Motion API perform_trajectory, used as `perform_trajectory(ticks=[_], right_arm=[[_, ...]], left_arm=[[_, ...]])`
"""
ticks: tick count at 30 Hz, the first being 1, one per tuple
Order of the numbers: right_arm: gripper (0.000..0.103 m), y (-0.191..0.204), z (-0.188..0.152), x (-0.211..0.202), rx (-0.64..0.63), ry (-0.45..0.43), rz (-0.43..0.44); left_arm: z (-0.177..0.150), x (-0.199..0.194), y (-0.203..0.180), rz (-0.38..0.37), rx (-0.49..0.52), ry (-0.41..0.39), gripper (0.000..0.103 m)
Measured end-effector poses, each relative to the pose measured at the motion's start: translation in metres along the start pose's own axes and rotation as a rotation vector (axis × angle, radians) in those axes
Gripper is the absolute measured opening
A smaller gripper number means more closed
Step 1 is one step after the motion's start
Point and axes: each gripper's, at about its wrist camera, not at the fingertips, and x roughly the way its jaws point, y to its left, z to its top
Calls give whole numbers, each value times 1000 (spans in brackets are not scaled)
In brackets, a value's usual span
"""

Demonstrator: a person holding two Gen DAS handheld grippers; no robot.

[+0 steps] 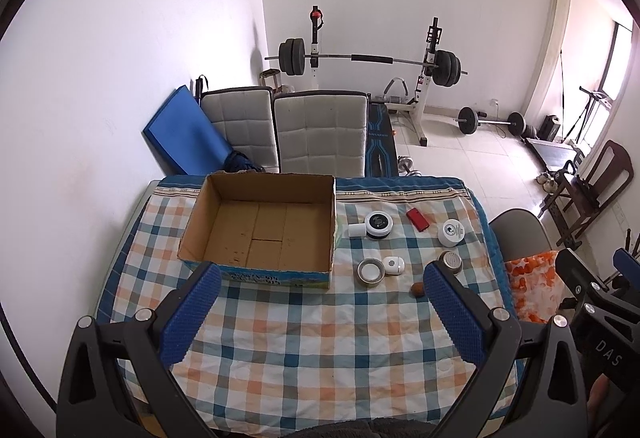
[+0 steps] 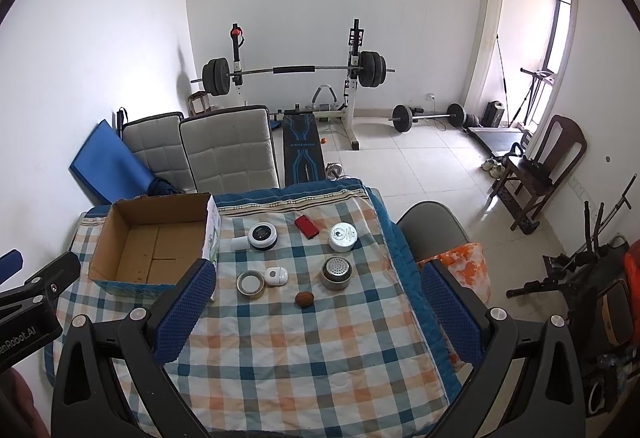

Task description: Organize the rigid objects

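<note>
two chairs (image 1: 320, 130) behind table (image 1: 280, 338)

Cardboard box (image 1: 276, 226) at table's left, small items (image 1: 378, 225) on the cloth (image 1: 320, 338) to its right.

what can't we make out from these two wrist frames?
- Metal canister: left wrist view, partly hidden behind the left hand-held gripper finger.
- Cardboard box: right wrist view, near right corner covered by the right hand-held gripper finger.
- Labels on the white jar and black-faced round device: too small to read in both views.
- Table's near edge: cut off by both frames.
</note>
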Motion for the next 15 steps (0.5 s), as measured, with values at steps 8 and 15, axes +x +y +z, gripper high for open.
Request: perform_trajectory(ticks=[8,15], right_arm=[[103,0,2,-2,0,-4,-1],[103,0,6,-11,1,-34,-1]], left_arm=[[0,-3,1,-1,1,-9,103],[-1,-5,-1,2,2,-21,103]])
